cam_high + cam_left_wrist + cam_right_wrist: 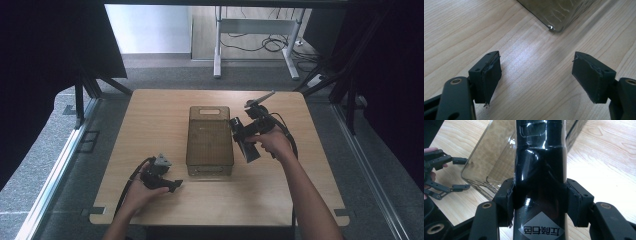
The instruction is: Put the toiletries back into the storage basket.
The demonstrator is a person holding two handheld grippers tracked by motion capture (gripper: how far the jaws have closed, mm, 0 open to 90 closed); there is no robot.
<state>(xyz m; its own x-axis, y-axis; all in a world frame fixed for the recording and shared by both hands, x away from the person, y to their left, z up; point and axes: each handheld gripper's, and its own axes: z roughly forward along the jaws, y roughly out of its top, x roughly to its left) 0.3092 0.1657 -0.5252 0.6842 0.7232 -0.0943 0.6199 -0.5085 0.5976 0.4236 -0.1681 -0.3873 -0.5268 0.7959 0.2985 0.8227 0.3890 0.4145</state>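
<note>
- Holding a glossy black bottle [540,177] in my right gripper [540,202]; both pads press its flanks, and its long axis runs straight out ahead of the jaws.
- The translucent smoked-plastic bin [210,134] lies just beyond and below the bottle's far end, open top up. I judge the coming move turns on this: carry the bottle forward over the rim, then lower it.
- Bottle: smooth, cylindrical, with a silver diamond label [541,228] near the jaws.
- My left gripper [536,77] has its jaws spread with nothing between them, low over the pale wood-grain table [461,30]; a rounded bin corner sits ahead of them.
- The right hand is nearer the bin.
</note>
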